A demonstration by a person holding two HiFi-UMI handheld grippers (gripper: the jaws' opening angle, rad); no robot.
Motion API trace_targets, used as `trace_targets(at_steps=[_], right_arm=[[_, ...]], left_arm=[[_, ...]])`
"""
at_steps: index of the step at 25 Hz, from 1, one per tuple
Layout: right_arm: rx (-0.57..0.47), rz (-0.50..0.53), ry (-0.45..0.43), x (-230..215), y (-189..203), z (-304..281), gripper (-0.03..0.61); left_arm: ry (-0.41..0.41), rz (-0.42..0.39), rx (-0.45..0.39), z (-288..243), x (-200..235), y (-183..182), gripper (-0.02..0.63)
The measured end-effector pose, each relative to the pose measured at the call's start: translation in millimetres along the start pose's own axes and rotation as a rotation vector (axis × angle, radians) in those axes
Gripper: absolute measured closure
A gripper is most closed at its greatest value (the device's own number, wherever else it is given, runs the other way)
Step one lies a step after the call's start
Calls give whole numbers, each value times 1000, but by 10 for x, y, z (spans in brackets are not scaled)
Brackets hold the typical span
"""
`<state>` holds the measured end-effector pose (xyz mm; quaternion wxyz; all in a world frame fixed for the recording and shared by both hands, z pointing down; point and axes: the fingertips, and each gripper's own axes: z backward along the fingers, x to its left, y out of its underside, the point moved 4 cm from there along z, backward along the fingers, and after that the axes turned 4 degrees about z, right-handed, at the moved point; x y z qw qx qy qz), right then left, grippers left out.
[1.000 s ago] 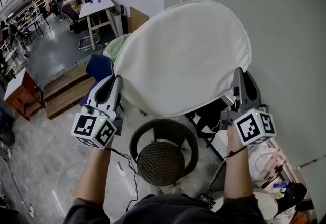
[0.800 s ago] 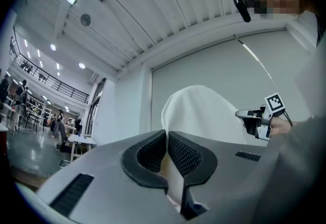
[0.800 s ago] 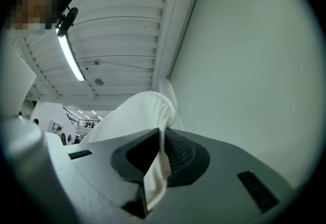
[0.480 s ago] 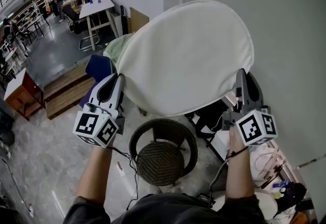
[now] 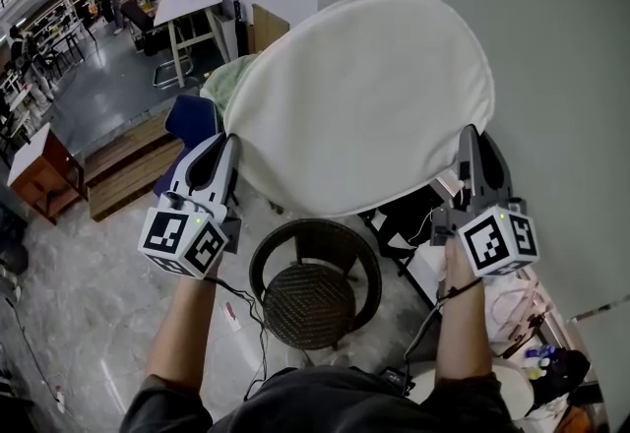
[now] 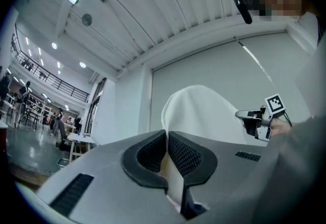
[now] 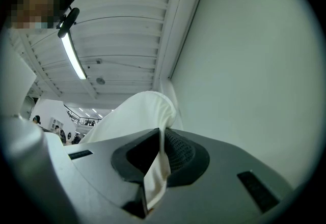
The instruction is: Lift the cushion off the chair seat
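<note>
Cushion [image 5: 359, 96]: one, aloft, clear of one chair [image 5: 310, 305]; left gripper [image 5: 222, 152], right gripper [image 5: 472, 142] each pinching edge.

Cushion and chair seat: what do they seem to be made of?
The cushion looks like off-white cloth, matte and soft: its thin edge folds limply. The seat looks like dark brown woven wicker or synthetic rattan: a diamond weave shows. Which of the two it is, I cannot tell.

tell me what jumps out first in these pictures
The big cream cushion, held aloft, fills the upper middle of the head view, its left edge pinched by the left gripper and its right edge by the right gripper. Below it in that view stands the bare round wicker chair.
</note>
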<state>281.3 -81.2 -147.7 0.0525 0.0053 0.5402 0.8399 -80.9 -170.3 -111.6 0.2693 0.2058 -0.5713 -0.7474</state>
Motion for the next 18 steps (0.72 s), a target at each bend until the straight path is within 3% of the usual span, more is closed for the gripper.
trace_targets(at_steps=[18], right_arm=[[6, -14, 5, -7, 5, 23, 540]], left_arm=[[-8, 15, 5, 30, -20, -3, 591]])
